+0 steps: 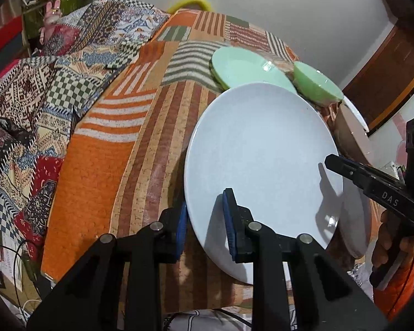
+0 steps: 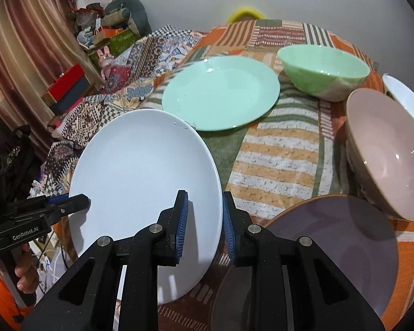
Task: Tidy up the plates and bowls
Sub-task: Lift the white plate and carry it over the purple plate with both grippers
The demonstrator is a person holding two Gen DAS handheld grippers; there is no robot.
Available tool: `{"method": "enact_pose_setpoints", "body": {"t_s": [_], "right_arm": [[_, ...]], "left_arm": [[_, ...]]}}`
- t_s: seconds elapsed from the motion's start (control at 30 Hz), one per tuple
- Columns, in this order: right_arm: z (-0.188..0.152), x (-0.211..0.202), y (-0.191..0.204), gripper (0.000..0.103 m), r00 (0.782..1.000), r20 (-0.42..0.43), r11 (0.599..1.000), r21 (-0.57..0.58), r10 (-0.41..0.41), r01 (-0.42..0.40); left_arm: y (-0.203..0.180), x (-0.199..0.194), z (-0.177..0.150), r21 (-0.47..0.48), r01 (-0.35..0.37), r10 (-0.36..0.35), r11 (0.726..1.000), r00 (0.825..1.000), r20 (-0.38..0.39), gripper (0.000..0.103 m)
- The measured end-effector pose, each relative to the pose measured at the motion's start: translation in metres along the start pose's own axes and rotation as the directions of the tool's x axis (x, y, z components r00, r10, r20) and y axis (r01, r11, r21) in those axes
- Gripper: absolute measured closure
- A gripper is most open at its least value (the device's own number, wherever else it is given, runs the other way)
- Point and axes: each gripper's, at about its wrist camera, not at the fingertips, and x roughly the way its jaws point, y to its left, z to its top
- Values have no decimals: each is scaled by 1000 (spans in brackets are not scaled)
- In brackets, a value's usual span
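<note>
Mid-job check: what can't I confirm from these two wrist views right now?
- White bowl, right wrist view: cut by the frame edge and hidden behind the pink bowl.
- Purple plate: near rim behind the right gripper.
- White plate, left wrist view: underside unseen, so whether it has lifted off the blanket is unclear.

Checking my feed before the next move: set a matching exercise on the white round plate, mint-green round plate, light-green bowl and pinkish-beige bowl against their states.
1 white round plate
2 mint-green round plate
3 light-green bowl
4 pinkish-beige bowl

A steeply tilted
B rim between blue-padded fingers
C upright on its base
D flat on patchwork cloth

Pairs: 1-B, 2-D, 3-C, 4-A
</note>
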Motion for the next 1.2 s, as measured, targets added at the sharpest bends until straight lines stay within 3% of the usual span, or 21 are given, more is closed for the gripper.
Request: {"method": "enact_pose_setpoints", "body": {"t_s": [0.6,1.2], "right_arm": [[-12,-57,-22,81,995,98,998,54,-36,31],[-49,-96,-67,81,988,119,983,163,-100,80]], "left_arm": [[-59,-37,11,86,49,-55,995,995,81,79],[-132,-27,0,207,88,-94,974,995,19,79]]}}
